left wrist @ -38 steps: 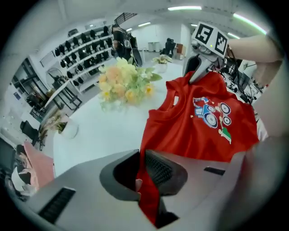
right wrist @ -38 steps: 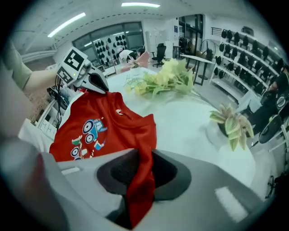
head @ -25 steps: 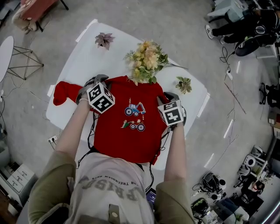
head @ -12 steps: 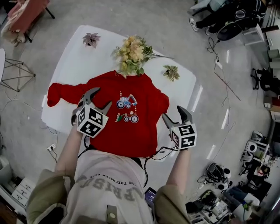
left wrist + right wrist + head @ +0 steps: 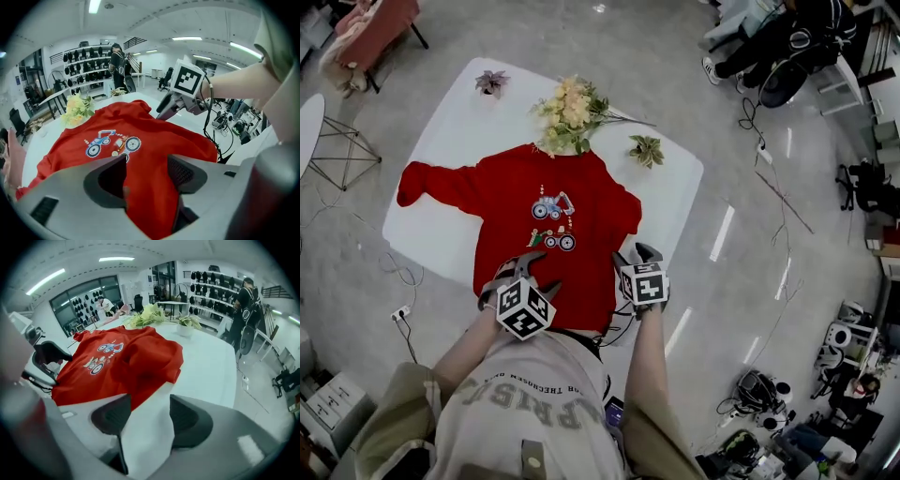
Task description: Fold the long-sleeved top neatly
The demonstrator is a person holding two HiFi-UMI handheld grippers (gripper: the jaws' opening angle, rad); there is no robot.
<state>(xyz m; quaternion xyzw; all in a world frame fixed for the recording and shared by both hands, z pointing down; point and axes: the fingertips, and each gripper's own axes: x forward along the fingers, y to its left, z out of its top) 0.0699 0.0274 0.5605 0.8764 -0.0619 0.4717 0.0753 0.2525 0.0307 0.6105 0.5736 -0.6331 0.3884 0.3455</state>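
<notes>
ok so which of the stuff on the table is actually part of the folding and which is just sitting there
Part of the job: red long-sleeved top, laid flat, one sleeve stretched out; white table under it.
Just lying about: flower bouquet by the collar; small purple plant; small green plant.

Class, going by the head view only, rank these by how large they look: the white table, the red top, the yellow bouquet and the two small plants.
1. white table
2. red top
3. yellow bouquet
4. green plant and purple plant: they look about alike, so they are not ranked.
</notes>
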